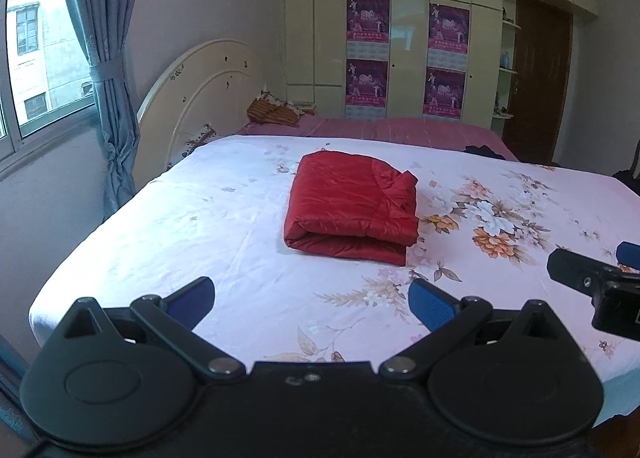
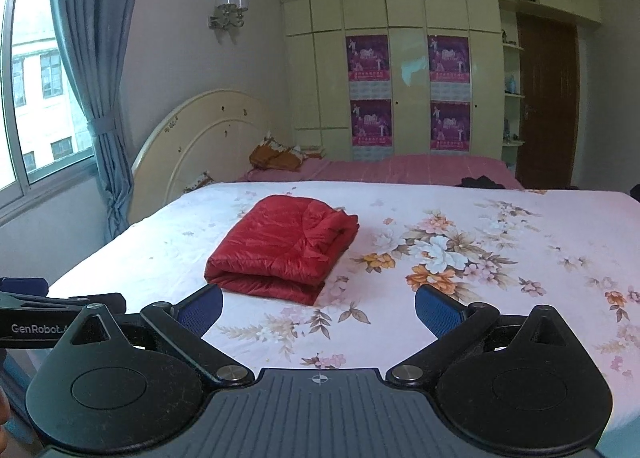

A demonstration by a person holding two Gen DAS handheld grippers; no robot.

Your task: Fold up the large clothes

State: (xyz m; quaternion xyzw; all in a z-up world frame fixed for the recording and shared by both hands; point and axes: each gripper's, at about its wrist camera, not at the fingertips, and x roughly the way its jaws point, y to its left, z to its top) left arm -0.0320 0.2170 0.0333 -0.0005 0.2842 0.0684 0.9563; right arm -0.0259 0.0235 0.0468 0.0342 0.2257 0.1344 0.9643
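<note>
Red padded garment, folded into a thick rectangle, lying on the floral bedsheet ahead of both tools, touched by neither; left gripper spread wide, nothing between its blue pads; right gripper likewise wide apart and empty, garment just beyond its left finger.

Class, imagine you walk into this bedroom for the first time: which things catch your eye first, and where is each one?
The folded red jacket stands out most, lying alone on the floral bedsheet near the middle of the bed. In the foreground the left gripper and right gripper are both open and empty, short of the jacket. Behind the bed, four purple posters hang on the cream wardrobe.
</note>
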